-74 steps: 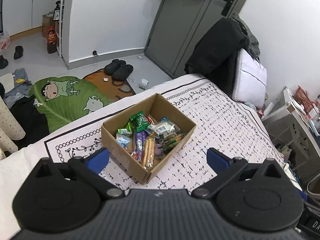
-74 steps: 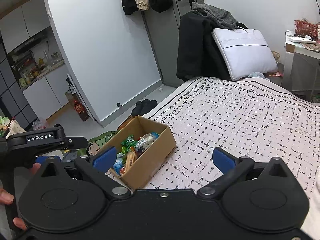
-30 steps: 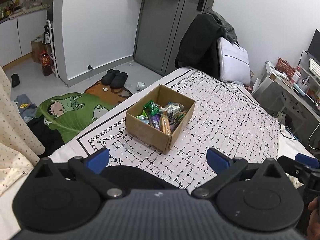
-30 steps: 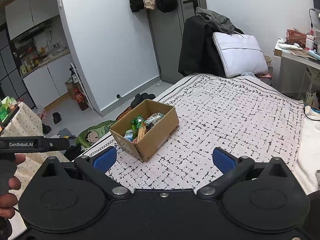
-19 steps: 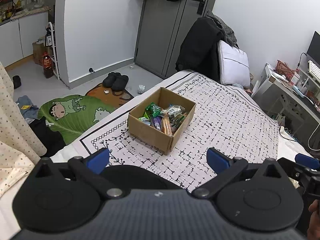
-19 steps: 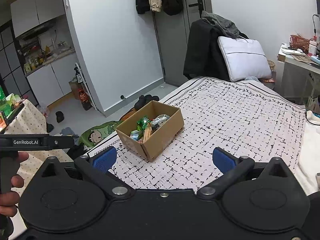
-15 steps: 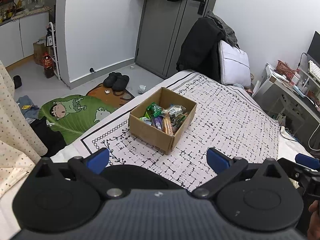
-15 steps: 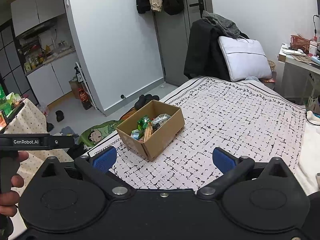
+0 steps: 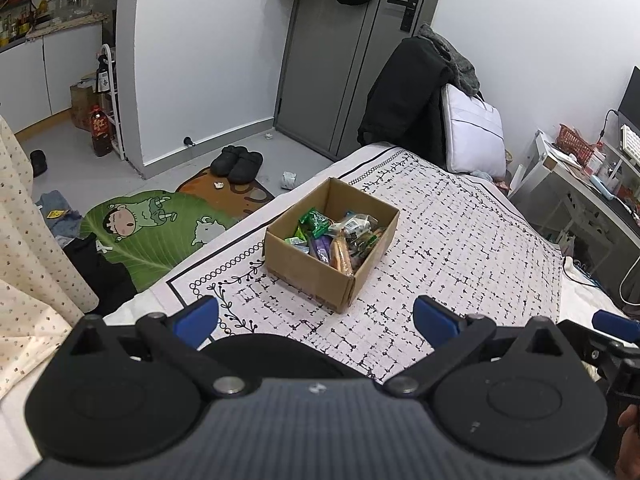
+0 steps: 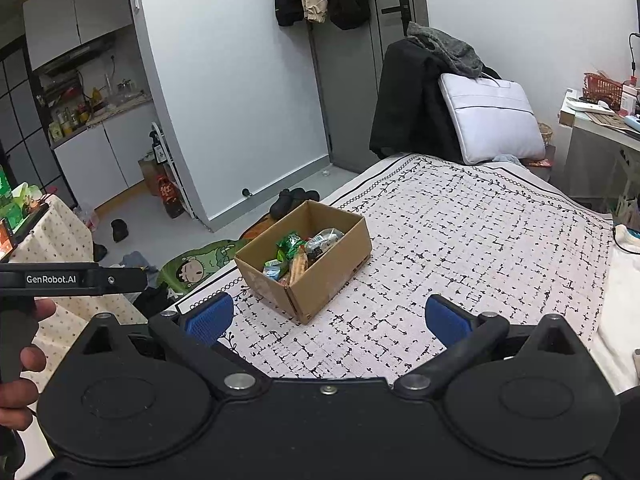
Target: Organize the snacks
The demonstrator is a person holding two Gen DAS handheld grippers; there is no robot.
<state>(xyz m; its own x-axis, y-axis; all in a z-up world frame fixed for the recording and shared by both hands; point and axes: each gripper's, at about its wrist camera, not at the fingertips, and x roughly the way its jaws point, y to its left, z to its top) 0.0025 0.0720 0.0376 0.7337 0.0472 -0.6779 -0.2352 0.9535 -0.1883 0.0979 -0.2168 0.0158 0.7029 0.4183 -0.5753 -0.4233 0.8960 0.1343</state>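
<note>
Cardboard box point(image 9: 316, 276) of wrapped snacks point(image 9: 336, 236) sitting open-topped on the patterned bedspread point(image 9: 460, 264), near the bed's left edge and well ahead of both grippers. Left gripper point(image 9: 316, 316) with blue pads spread wide, nothing between them; right gripper point(image 10: 326, 318) likewise spread wide and empty.

Only in the left wrist view: green cartoon floor mat point(image 9: 160, 232) almost whole, black slippers point(image 9: 238, 160) on the brown mat beside it, a blue pad of the right gripper poking in at the right edge. Only in the right wrist view: left gripper's black body marked "GenRobot.AI" point(image 10: 60, 279), held by a hand point(image 10: 24, 360) at the left edge; kitchen counter point(image 10: 100, 108) crowded with bottles; cloth-covered table point(image 10: 52, 236) at left.

Hard to make out: individual snacks beyond a green wrapper, a purple one and an orange-brown stick pack; labels unreadable. Box's far inner wall visible, bottom hidden under the packets. Lower part of both views blocked by the gripper bodies.

Small room: grey door point(image 9: 344, 60) with hung coats, chair draped in a dark jacket point(image 9: 404, 96), pale laptop bag point(image 10: 492, 116) leaning on it, cluttered desk point(image 9: 588, 184) at right.
</note>
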